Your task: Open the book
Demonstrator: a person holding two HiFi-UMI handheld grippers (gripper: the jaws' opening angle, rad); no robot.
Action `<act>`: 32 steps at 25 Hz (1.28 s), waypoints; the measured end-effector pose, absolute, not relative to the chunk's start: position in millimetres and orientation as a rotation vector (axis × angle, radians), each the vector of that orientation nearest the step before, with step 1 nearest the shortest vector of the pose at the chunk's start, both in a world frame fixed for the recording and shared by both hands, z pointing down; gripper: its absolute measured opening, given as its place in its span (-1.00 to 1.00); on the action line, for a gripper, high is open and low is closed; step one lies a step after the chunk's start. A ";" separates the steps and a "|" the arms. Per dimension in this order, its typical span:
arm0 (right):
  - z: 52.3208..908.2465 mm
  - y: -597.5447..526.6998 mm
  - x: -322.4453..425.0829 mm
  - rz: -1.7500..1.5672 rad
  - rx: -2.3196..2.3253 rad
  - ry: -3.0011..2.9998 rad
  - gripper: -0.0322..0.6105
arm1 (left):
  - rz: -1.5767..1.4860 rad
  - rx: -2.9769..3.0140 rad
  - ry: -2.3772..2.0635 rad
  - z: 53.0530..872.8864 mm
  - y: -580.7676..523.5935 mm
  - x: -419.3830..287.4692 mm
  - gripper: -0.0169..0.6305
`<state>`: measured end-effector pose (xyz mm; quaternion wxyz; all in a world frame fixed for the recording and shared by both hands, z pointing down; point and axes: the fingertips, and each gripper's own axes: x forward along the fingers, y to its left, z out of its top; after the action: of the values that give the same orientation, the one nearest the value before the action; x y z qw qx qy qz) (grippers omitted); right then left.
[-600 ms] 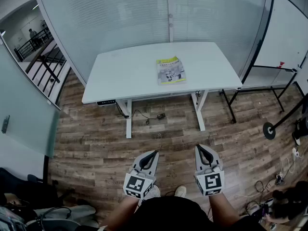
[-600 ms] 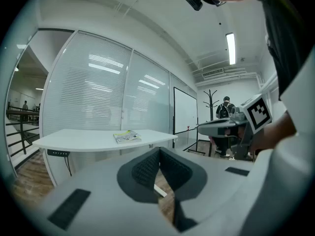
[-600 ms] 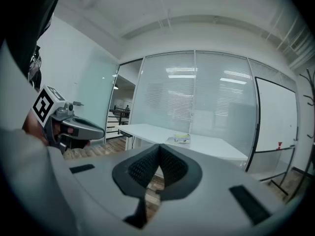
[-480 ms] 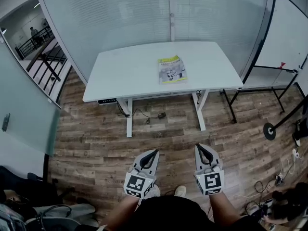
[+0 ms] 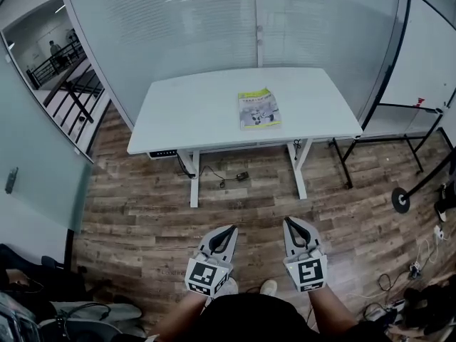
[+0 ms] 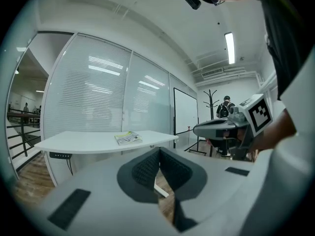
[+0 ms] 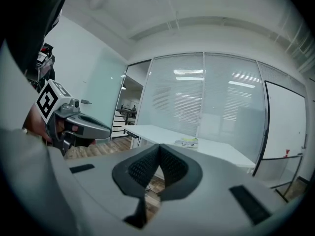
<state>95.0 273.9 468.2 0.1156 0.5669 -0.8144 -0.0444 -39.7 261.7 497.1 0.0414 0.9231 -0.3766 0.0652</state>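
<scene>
A wooden plank floor [image 5: 142, 219] spreads out in front of the white surface [image 5: 185, 112], and a frosted glass wall [image 5: 178, 27] stands right behind the surface. A whiteboard [image 5: 427, 48] on a dark stand sits off the surface's right end.

The left tool [image 5: 229, 229] and the right tool [image 5: 288, 221] are held side by side over the floor, well short of the surface's near edge, both aimed toward it. In the left gripper view the left tool's [image 6: 158, 151] jaws are pressed together with nothing between them. In the right gripper view the right tool's [image 7: 158, 146] jaws are pressed together the same way, also empty.

The book [image 5: 259, 109] lies flat and closed on the surface, right of its middle, yellow-green band along the far edge of the cover. Neither tool touches it.
</scene>
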 end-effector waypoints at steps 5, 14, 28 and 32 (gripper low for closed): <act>469.1 269.9 82.5 -0.111 1.664 -2.395 -0.89 | 0.196 2.821 -1.169 497.9 258.9 -50.5 -0.91; 468.3 269.9 60.0 -0.008 1.700 -2.376 -0.89 | 0.185 2.835 -1.195 492.8 249.9 -77.1 -0.91; 474.2 255.1 34.4 0.002 1.897 -2.365 -0.89 | 0.209 2.881 -1.109 499.0 240.8 -127.7 -0.91; 479.3 255.3 29.8 -0.064 1.844 -2.325 -0.89 | 0.203 2.856 -1.101 507.5 238.1 -133.8 -0.91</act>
<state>29.8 255.3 479.3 0.0866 0.6189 -0.7804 -0.0215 -133.8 238.1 507.5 0.0371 0.9303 -0.3588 0.0662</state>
